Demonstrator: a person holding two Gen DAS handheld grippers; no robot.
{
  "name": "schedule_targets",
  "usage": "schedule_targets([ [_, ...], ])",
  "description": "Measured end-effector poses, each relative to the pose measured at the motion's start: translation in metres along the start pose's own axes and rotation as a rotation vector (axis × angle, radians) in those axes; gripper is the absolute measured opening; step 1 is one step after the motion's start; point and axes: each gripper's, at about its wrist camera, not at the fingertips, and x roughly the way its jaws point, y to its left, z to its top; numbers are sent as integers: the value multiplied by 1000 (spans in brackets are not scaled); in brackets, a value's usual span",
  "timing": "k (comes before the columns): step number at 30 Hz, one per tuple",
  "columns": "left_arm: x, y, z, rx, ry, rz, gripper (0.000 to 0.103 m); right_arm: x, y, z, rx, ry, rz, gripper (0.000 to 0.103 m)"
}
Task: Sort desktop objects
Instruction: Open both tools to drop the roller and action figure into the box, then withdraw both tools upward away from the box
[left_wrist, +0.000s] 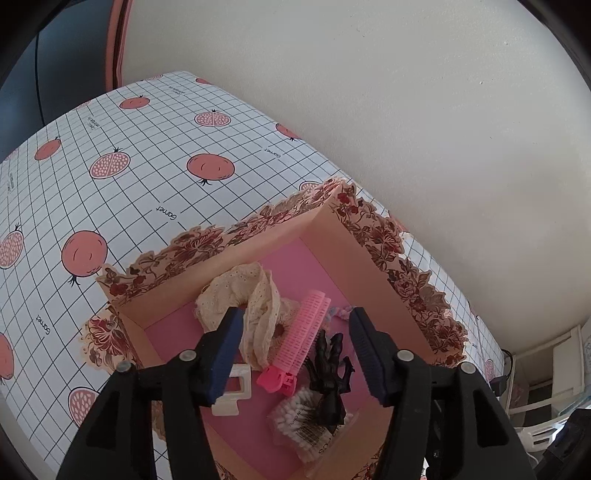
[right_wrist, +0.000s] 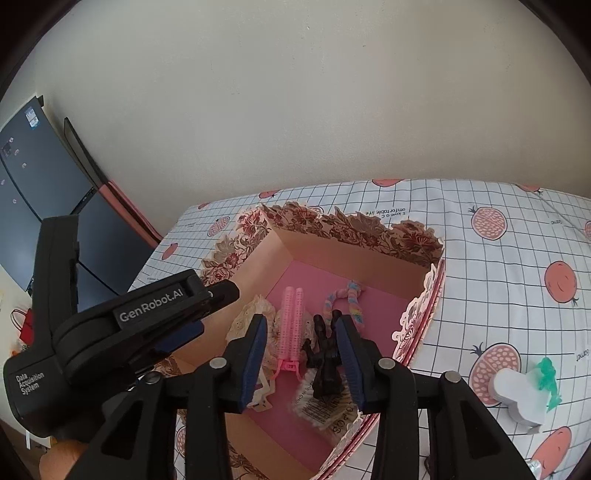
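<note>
An open box (left_wrist: 258, 251) with a floral lace rim and a pink floor holds a cream lace scrunchie (left_wrist: 255, 295), a pink hair roller (left_wrist: 299, 339), a black claw clip (left_wrist: 328, 365), a bag of cotton swabs (left_wrist: 295, 413) and a white clip (left_wrist: 236, 387). My left gripper (left_wrist: 295, 312) hangs open above these things with nothing between its pads. In the right wrist view my right gripper (right_wrist: 301, 319) stands open over the same box (right_wrist: 332, 225). The black claw clip (right_wrist: 325, 362) lies below it on the swab bag (right_wrist: 321, 410), and the pads do not press on it. A rainbow hair tie (right_wrist: 347, 299) lies deeper in the box.
The box stands on a table with a checked pomegranate cloth (left_wrist: 147, 192), close to a pale wall. To its right on the cloth lie a white block (right_wrist: 517, 395) and a small green figure (right_wrist: 548, 380). My left gripper (right_wrist: 207, 310) crosses the right wrist view at the left.
</note>
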Motion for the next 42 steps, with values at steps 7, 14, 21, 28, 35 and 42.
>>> schedule_targets([
  [7, -13, 1, 4, -1, -52, 49, 77, -8, -1, 5, 16, -29, -27, 67],
  [14, -6, -1, 1, 18, -35, 63, 77, -13, -7, 8, 34, -37, -24, 70],
  [21, -14, 1, 1, -5, -68, 91, 84, -26, -20, 11, 59, -72, -59, 93],
  [28, -10, -16, -4, 36, -47, 83, 87, -41, -36, 16, 78, -100, -91, 103],
  [35, -18, -25, -6, 37, -90, 83, 89, -52, -43, 20, 74, -125, -95, 103],
  [42, -19, -38, -10, 75, -118, 93, 101, -58, -45, 20, 61, -125, -97, 103],
])
